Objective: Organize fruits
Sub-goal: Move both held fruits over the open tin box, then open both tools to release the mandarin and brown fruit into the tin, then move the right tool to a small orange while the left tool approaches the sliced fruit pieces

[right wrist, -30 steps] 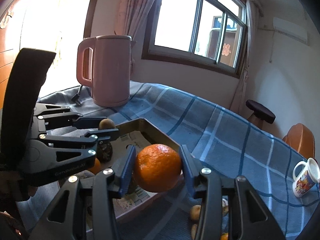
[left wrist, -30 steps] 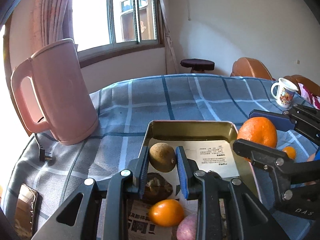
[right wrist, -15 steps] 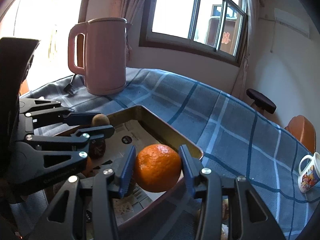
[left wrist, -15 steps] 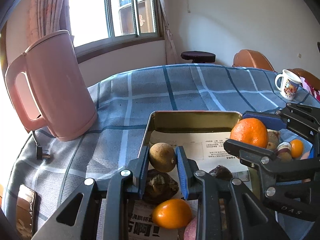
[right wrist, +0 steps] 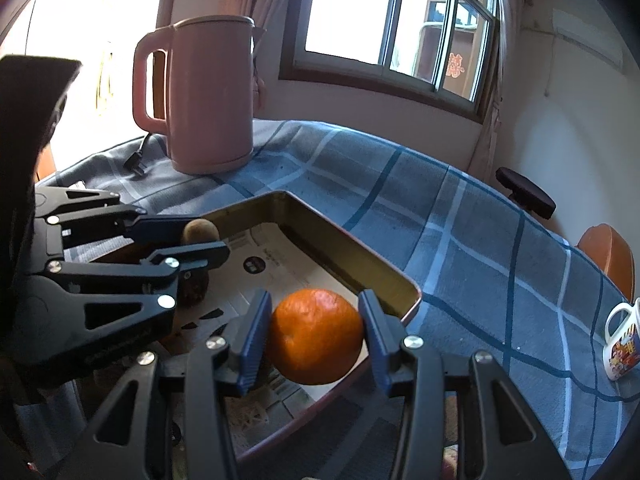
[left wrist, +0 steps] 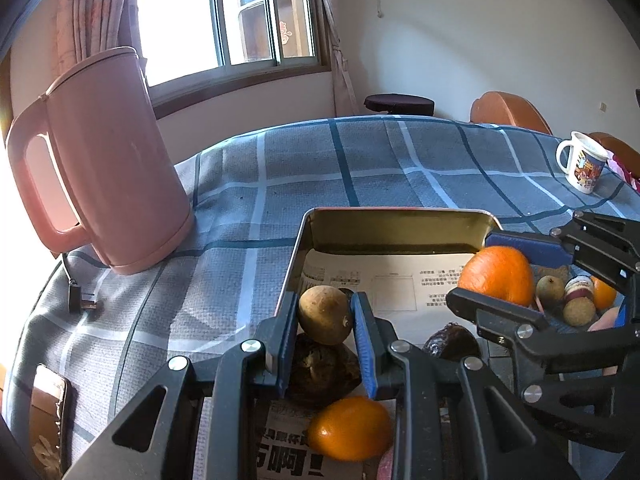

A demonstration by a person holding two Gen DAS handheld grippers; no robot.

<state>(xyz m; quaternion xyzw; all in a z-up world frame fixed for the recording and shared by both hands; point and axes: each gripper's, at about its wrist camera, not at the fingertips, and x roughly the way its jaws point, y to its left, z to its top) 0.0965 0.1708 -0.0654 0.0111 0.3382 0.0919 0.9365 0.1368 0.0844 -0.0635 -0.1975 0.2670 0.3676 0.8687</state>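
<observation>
Orange and brown fruit gripped above tray.

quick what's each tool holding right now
left tool: closed on a brown fruit
right tool: closed on an orange

A big orange, dimpled and round, sits between the blue pads of the right tongs over the near corner of the metal tray. A small brown, rough-skinned fruit is pinched in the left tongs above the tray's paper lining. Below it lie a dark wrinkled fruit and a glossy orange kumquat.
</observation>
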